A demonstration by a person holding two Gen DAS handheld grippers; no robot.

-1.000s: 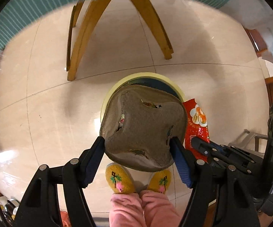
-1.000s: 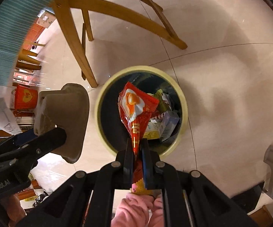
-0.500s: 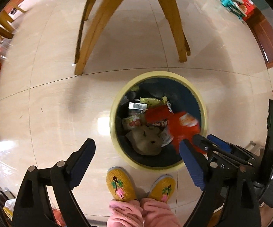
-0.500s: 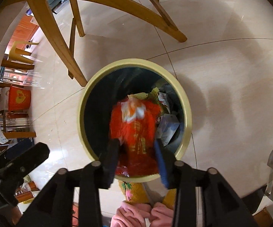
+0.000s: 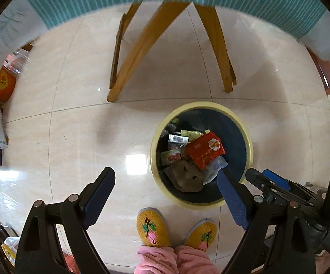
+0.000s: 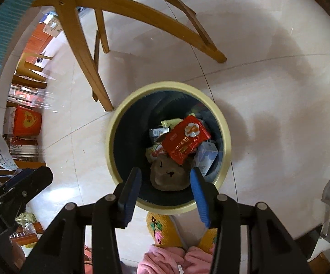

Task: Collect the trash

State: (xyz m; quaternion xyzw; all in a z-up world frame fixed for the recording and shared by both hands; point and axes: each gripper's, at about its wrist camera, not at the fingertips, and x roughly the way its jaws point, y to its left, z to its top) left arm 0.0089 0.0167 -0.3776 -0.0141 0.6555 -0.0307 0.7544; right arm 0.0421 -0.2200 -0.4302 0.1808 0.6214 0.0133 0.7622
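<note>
Trash lies in the bin (image 6: 168,145) ahead of both empty, wide-spread tools: left gripper (image 5: 166,195), right gripper (image 6: 165,188). Lift straight clear, avoiding the rim.

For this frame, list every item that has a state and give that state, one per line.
left gripper: open, empty
right gripper: open, empty, above the bin
trash bin: upright, uncovered, partly filled
red snack wrapper: in the bin, on top
brown pulp tray: in the bin, crumpled
</note>
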